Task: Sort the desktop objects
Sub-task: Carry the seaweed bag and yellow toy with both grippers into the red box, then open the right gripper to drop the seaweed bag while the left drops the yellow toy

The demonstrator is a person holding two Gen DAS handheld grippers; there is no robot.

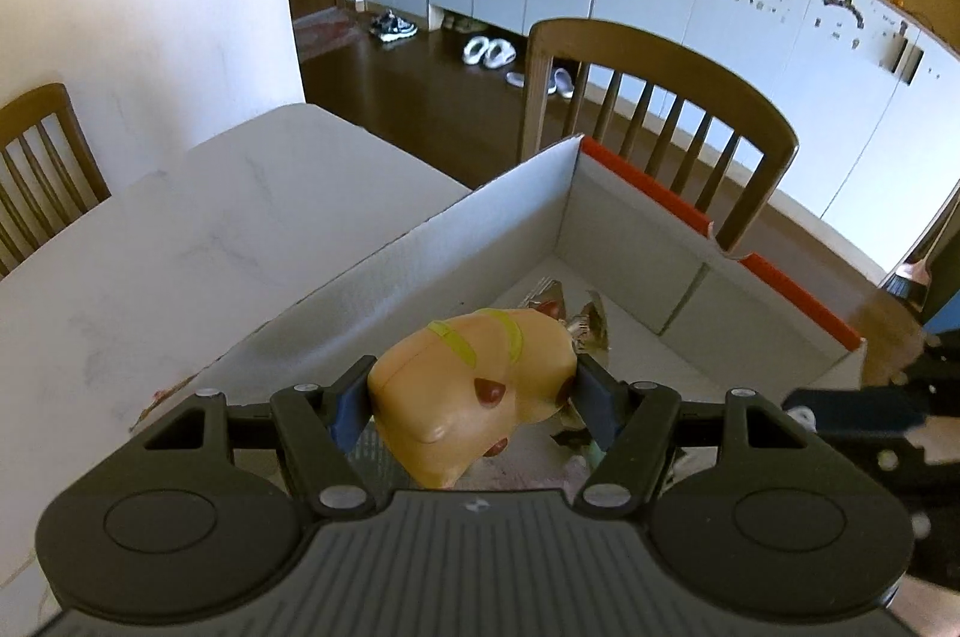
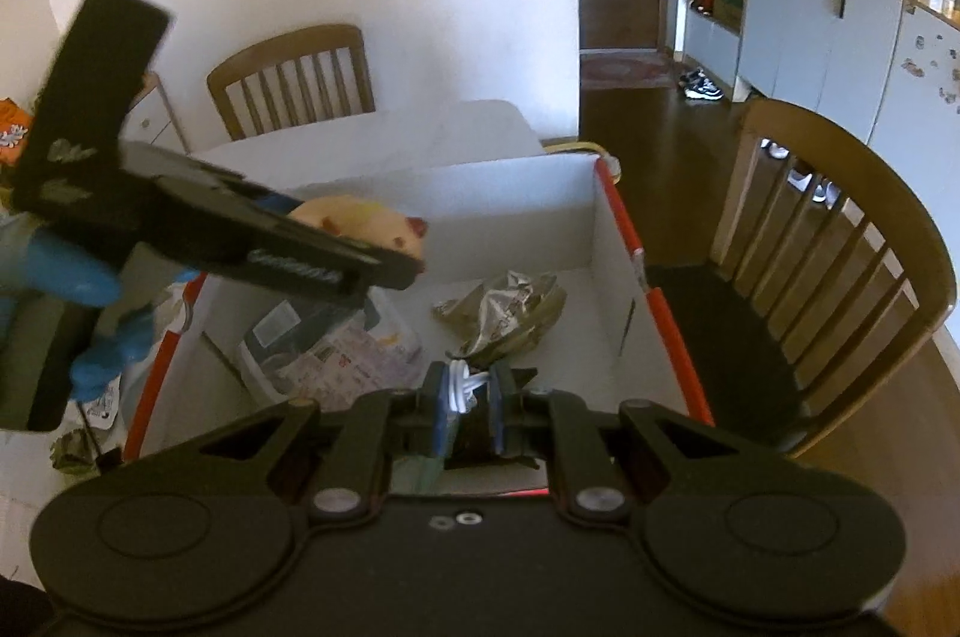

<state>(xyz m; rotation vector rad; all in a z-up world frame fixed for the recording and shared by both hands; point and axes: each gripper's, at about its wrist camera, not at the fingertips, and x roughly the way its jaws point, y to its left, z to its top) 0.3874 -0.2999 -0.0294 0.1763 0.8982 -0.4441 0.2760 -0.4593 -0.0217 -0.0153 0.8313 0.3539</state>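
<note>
Lowering the yellow toy deeper into the cardboard box before letting go would keep it from bouncing out; the left gripper pinches it above the box floor, tilted steeply downward. The right gripper, also angled down over the box, is pressed together on a white cord.

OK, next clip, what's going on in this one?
A person is sorting table clutter into an open cardboard box, with a claw in each hand. The left claw is shut on a yellow-orange plastic toy and holds it over the box. The right claw is clamped on something small with a white cord, also above the box. A crumpled foil wrapper and a printed plastic packet already lie inside.
</note>
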